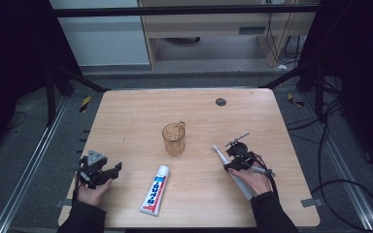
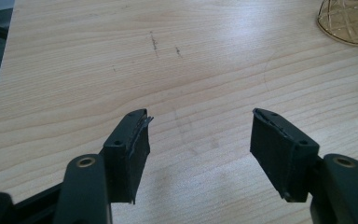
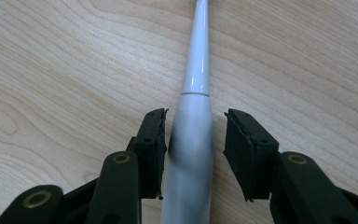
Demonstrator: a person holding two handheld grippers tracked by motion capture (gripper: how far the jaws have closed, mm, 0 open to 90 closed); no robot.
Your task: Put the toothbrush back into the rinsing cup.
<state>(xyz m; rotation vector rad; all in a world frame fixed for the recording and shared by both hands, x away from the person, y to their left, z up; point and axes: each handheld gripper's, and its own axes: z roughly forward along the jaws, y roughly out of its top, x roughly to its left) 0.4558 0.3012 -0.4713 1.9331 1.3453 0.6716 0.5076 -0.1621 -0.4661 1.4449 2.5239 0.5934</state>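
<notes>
The right gripper (image 3: 193, 126) has its jaws on both sides of the white electric toothbrush (image 3: 192, 140), which lies flat on the wooden table (image 1: 126, 121). In the right gripper view, the left pad (image 3: 156, 144) touches the handle, but a small gap remains between the handle and the right pad (so the jaws are not yet pinching it). The high view shows what the gripper view cannot: the toothbrush (image 1: 222, 154) lies on the right part of the table, its brush head pointing away from the person, and the right gripper (image 1: 236, 162) sits over its middle.

The left gripper (image 1: 108, 174) rests at the left front edge, well apart from everything. Its own view shows the jaws spread wide over bare wood, with the amber glass cup (image 2: 349, 21) far off. In the high view this cup (image 1: 174, 138) stands upright at the centre, and a toothpaste tube (image 1: 155, 190) lies in front of it.
</notes>
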